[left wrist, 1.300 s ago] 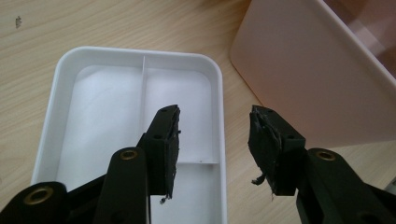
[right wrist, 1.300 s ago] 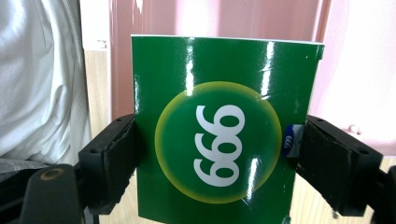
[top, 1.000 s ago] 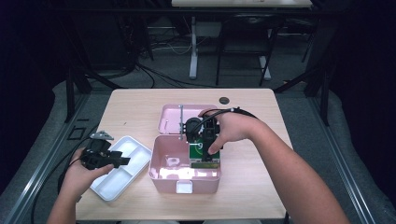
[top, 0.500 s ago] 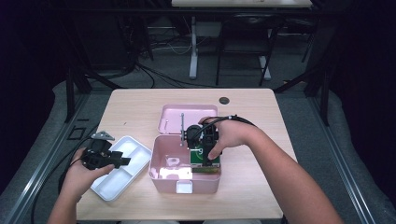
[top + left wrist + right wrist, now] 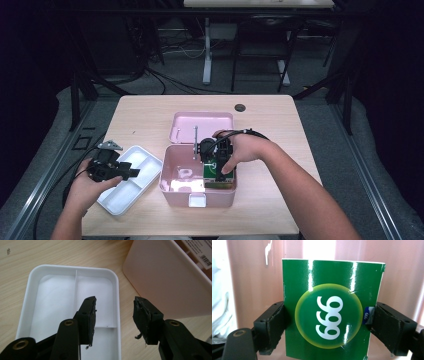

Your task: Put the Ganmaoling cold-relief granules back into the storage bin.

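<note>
An open pink box stands mid-table, its lid lying flat behind it. My right gripper reaches down into the box's right half, shut on a green carton. In the right gripper view the carton bears a yellow circle with white digits, and both jaws of my right gripper press its sides against the pink inner wall. My left gripper hovers open over a white divided tray. The left gripper view shows that gripper with nothing between its jaws, above the tray and beside the box's outer wall.
A white item lies in the pink box's left half. A small dark disc sits near the table's far edge. A thin rod stands at the box's back rim. Cables and stands crowd the floor behind.
My right gripper has moved toward the near side and lower into the pink box with the green carton. The left gripper has stayed over the white tray.
</note>
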### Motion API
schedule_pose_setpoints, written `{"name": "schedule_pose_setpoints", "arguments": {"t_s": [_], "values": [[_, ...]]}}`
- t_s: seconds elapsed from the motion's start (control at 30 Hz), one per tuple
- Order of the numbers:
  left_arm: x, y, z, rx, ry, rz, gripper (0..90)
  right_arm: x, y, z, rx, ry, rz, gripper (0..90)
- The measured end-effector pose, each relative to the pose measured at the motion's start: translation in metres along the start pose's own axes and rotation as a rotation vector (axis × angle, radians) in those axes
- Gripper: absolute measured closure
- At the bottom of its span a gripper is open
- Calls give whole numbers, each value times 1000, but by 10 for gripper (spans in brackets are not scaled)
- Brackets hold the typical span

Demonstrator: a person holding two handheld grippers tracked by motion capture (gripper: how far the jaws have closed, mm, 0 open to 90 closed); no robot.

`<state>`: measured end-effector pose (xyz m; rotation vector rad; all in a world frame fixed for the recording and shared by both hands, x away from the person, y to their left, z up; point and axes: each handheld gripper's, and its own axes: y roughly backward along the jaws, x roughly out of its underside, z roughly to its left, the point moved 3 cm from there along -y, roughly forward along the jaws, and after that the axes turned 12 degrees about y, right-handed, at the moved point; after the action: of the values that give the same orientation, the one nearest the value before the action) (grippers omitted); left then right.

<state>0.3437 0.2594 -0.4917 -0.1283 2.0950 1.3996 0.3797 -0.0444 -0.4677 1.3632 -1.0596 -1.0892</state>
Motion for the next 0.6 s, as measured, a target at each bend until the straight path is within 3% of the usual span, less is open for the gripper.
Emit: {"name": "schedule_pose_setpoints", "arguments": {"t_s": [0.6], "values": [[0, -1, 0, 0, -4, 3, 528, 6, -20, -2, -4, -19, -1, 154]]}}
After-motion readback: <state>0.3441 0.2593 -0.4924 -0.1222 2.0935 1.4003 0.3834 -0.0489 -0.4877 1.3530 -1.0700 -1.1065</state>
